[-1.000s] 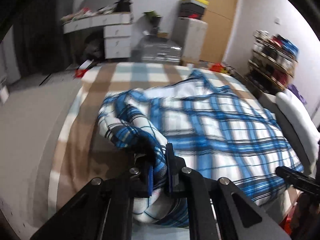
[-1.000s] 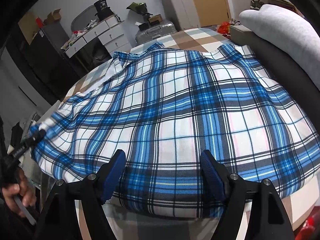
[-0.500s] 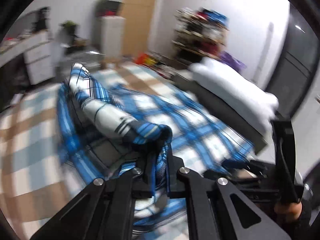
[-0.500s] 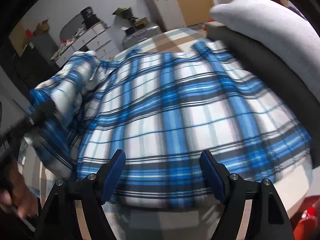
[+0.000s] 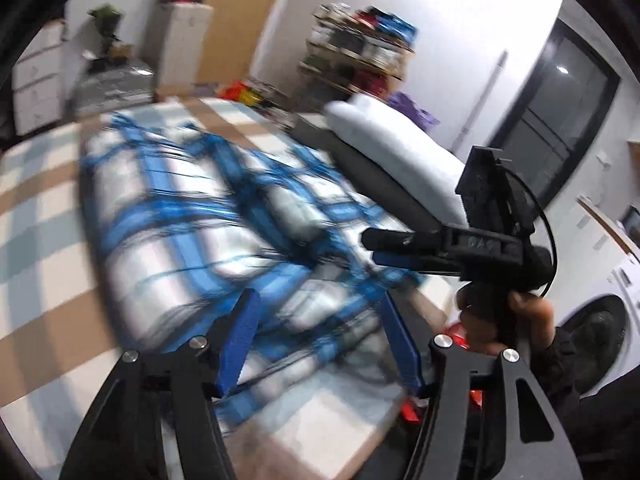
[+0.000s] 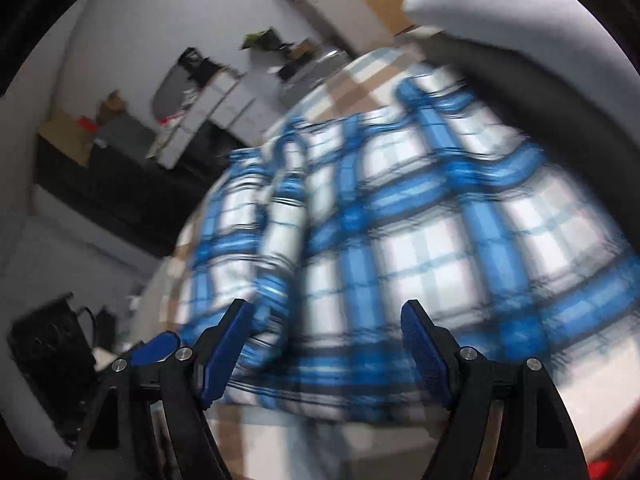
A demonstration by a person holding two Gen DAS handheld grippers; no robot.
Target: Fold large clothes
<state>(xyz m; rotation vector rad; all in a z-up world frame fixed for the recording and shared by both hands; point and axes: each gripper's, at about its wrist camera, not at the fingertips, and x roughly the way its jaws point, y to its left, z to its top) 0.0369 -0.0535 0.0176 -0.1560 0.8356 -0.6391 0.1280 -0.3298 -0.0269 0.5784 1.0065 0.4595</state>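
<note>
My left gripper [image 5: 320,336] had black arms, round silver screws and bumpy blue pads [image 5: 240,336]. My right gripper [image 6: 326,354] looked the same. Its black handle carried a thin black cable, and my right hand [image 5: 506,320] wore a dark sleeve [image 5: 568,364].

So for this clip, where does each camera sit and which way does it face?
Left wrist: on the left tool, angled down over the plaid shirt on the bed; its jaws have just been opening, nothing between them. The right tool and the hand show.
Right wrist: on the right tool, open, angled down at the plaid shirt; a blue pad of the left tool peeks in lower left.
Shared: shirt, bed, white pillow.
</note>
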